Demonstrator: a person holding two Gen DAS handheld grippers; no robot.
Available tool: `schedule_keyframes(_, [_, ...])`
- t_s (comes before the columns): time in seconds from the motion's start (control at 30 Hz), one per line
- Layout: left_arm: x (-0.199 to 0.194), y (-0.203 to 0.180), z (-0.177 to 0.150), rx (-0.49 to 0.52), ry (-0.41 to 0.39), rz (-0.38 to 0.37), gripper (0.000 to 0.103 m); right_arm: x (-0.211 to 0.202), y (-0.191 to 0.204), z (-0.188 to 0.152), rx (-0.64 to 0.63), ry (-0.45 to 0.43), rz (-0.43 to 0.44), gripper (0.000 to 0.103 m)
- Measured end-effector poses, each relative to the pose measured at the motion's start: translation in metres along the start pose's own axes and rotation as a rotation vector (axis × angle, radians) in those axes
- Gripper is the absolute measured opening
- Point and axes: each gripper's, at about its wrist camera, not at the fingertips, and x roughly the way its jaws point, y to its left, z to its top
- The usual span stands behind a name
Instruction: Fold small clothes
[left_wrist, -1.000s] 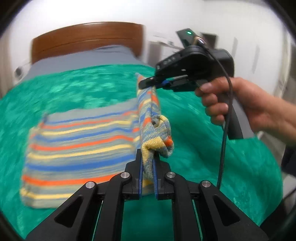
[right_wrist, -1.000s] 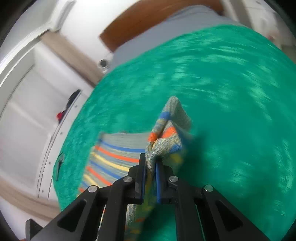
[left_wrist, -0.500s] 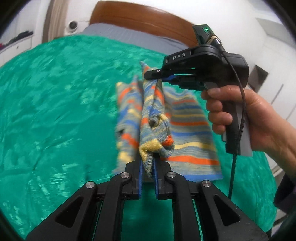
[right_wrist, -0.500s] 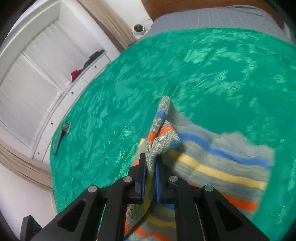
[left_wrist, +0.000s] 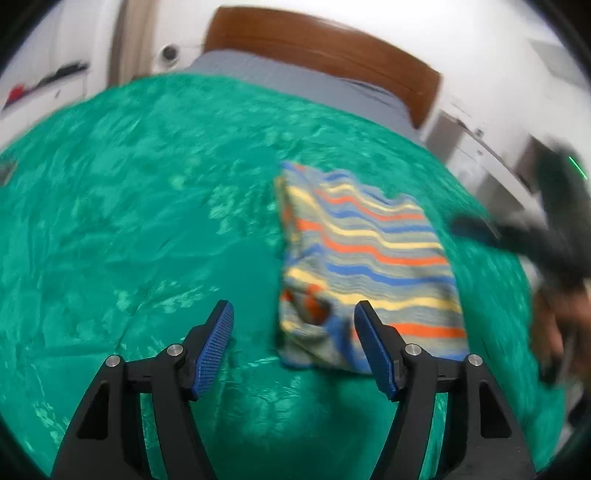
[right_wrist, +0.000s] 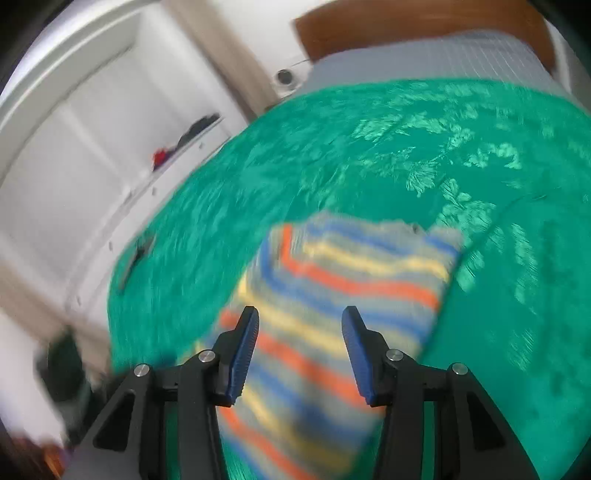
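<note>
Striped knit garment (left_wrist: 365, 258) lies folded on the green bed cover (left_wrist: 129, 221), both your left gripper (left_wrist: 295, 347) and right gripper (right_wrist: 299, 354) released, so careless fingers could snag it undone.

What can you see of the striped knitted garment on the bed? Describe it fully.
The striped garment looks like soft knit with orange, yellow, blue and grey bands. It lies folded on the green bedspread, roughly rectangular, its near left corner bunched. Neither open hand-held gripper holds it: the left hand-held gripper and the right hand-held gripper frame it. The frames are blurred.
</note>
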Motion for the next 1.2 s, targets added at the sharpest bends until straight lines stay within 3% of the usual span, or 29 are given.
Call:
schedule_keyframes(0.1, [0.019, 0.016, -0.006, -0.058, 0.080, 0.017, 0.049, -0.004, 0.019, -0.041, -0.105, 0.038, 0.018, 0.047])
schedule_keyframes(0.13, [0.024, 0.020, -0.008, -0.065, 0.100, 0.011, 0.049, 0.002, 0.022, -0.055, -0.123, 0.064, 0.025, 0.047])
schedule_keyframes(0.23, [0.022, 0.023, -0.007, -0.046, 0.120, 0.004, 0.049, 0.030, 0.016, -0.094, -0.150, 0.179, -0.066, 0.046])
schedule_keyframes(0.3, [0.015, 0.023, -0.007, -0.011, 0.130, 0.036, 0.056, 0.024, 0.017, -0.102, -0.171, 0.141, -0.082, 0.046])
schedule_keyframes(0.37, [0.007, 0.027, -0.004, -0.001, 0.133, 0.059, 0.059, 0.018, 0.017, -0.099, -0.158, 0.152, -0.081, 0.045])
schedule_keyframes(0.47, [0.000, 0.031, 0.015, -0.015, 0.094, 0.033, 0.065, 0.000, 0.016, -0.082, -0.174, 0.123, -0.103, 0.045])
schedule_keyframes(0.63, [0.032, -0.001, 0.060, 0.075, 0.097, -0.067, 0.073, -0.001, -0.001, -0.030, -0.163, 0.042, -0.175, 0.045])
schedule_keyframes(0.77, [0.079, -0.007, 0.069, 0.128, 0.168, 0.038, 0.073, 0.031, -0.025, 0.000, -0.079, 0.049, -0.181, 0.045])
schedule_keyframes(0.83, [0.097, 0.007, 0.064, 0.081, 0.215, 0.040, 0.072, 0.058, -0.038, 0.000, -0.022, 0.097, -0.188, 0.045])
schedule_keyframes(0.93, [0.081, 0.014, 0.061, 0.057, 0.197, 0.020, 0.072, 0.062, -0.036, -0.005, -0.041, 0.072, -0.209, 0.045])
schedule_keyframes(1.07, [0.040, 0.016, 0.046, 0.069, 0.159, -0.048, 0.072, 0.040, -0.014, -0.011, -0.089, 0.059, -0.261, 0.045])
schedule_keyframes(1.2, [0.024, 0.012, 0.019, 0.114, 0.191, -0.028, 0.072, 0.007, 0.015, -0.036, -0.126, 0.047, -0.235, 0.045])
